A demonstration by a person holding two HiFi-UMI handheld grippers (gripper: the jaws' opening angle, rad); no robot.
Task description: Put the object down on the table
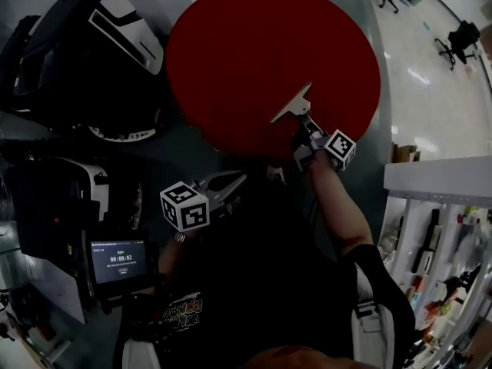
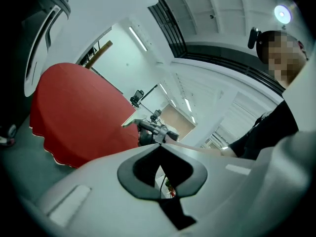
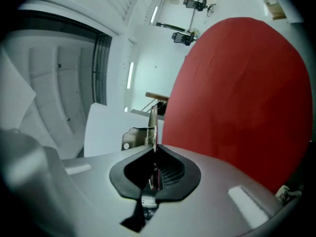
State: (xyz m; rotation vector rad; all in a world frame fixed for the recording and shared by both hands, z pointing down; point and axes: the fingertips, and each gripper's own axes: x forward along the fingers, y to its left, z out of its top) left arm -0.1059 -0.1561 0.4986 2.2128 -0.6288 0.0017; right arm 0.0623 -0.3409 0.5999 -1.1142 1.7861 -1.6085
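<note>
1. Over the near side of the round red table (image 1: pixel 254 44), the right gripper (image 1: pixel 306 121) is clamped on a flat scraper-like tool (image 1: pixel 292 103), whose blade points out across the tabletop.
2. Whether the blade touches the table cannot be told.
3. Near the person's body, off the table, the left gripper (image 1: pixel 238 177) is closed with nothing between its jaws.

Fig.: indoor lab/office-type recording space w/ swivel chairs (image 1: pixel 461 41) on polished floor (image 1: pixel 430 106), stocked shelving (image 1: pixel 434 237), cameras on stands (image 3: pixel 190 4), ceiling strip lights (image 2: pixel 138 37), timer display (image 1: pixel 118 258) nr round red-clothed table (image 1: pixel 269 60)
</note>
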